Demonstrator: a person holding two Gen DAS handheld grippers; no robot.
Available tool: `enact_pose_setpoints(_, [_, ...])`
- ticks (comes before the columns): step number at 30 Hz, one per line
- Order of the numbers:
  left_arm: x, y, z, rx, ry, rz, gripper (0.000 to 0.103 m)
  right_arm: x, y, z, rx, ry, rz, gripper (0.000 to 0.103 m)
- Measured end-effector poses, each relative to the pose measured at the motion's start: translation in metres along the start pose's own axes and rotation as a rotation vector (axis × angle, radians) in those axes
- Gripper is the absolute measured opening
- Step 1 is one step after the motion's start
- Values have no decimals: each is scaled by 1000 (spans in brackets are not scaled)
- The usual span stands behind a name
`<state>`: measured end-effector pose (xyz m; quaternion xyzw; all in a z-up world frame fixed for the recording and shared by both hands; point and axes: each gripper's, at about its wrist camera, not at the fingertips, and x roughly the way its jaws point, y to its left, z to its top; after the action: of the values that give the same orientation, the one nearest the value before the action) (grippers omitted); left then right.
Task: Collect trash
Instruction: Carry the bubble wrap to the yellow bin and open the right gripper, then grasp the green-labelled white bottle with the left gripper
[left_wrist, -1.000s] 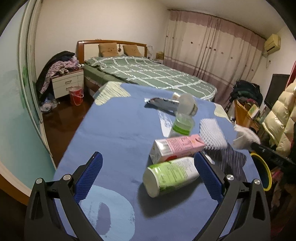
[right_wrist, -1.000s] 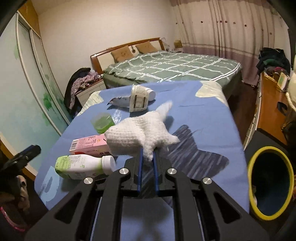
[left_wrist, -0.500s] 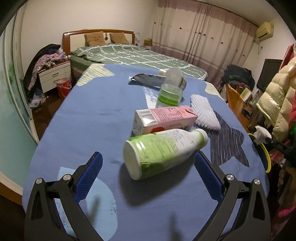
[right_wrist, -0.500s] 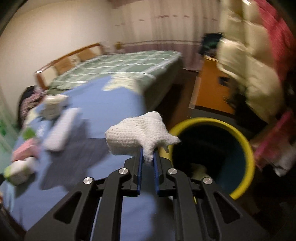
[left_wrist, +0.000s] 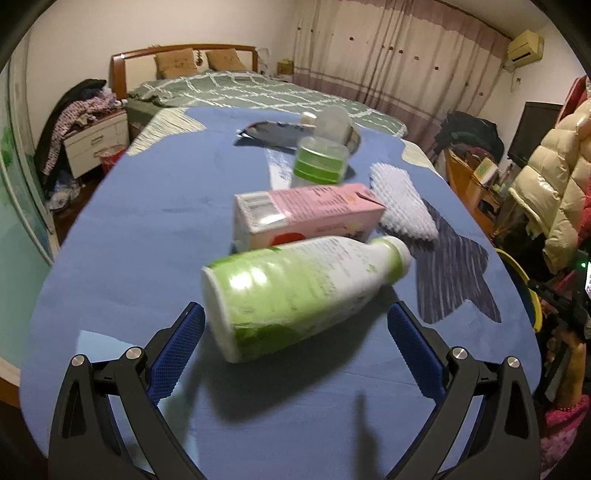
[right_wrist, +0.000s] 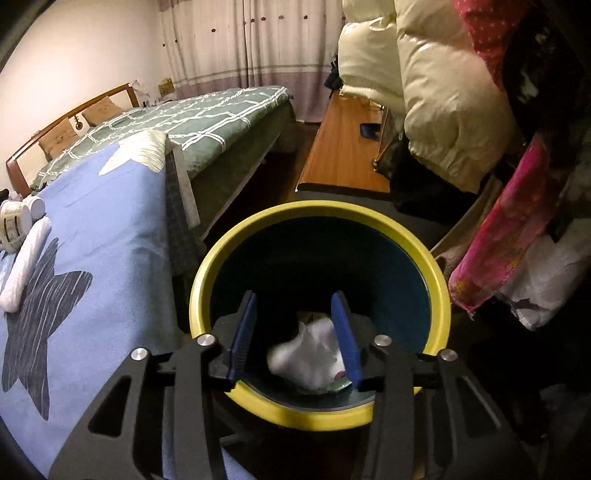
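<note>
A green-and-white bottle (left_wrist: 303, 291) lies on its side on the blue tablecloth (left_wrist: 147, 229), just ahead of my open left gripper (left_wrist: 295, 332), its base between the fingertips without touching the pads. Behind it lie a pink carton (left_wrist: 306, 214), a white foam net (left_wrist: 402, 206), a green-capped clear bottle (left_wrist: 319, 158) and a foil packet (left_wrist: 273, 131). My right gripper (right_wrist: 294, 299) hangs over the yellow-rimmed bin (right_wrist: 321, 206), its jaws opening. A white knitted wad (right_wrist: 310, 358) sits below them inside the bin, free of the pads.
The bin stands off the table's right edge, also seen as a yellow rim (left_wrist: 517, 273). Puffy jackets (right_wrist: 436, 92) and a pink cloth (right_wrist: 509, 229) crowd the bin's right side. A wooden bench (right_wrist: 347, 147) and a bed (right_wrist: 221, 110) lie beyond.
My right gripper swung from the table to above the bin and opened; the white wad left its pads and dropped in. My left gripper sank closer to the lying bottle.
</note>
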<state>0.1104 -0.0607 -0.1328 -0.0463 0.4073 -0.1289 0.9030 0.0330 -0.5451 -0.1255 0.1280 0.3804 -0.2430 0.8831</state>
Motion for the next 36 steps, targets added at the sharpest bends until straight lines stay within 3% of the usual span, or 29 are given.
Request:
enact_pose_setpoints(7, [6,-25,-3,44,30,-71,98,-12,0,2,9,-27,16,43])
enact_pose_setpoints(19, [9,-113,-9,227,94,-362,95,-24,10,3,-2,-47,61,44])
enact_pose_setpoints(21, [7,-111,-7,227,84,-334,94,-25,11,4,-3,-51,65,44])
enact_pose_setpoints(23, [6,-105,-7,230,64,-230,94,-26,11,4,0,-54,69,44])
enact_pose_setpoints(26, [13,-97,-5,216,68,-144,94,-27,12,3,6,-55,76,44])
enact_pose_setpoints(36, [28,-79,0,202,73,-95,94,-25,18,2,2,-45,99,44])
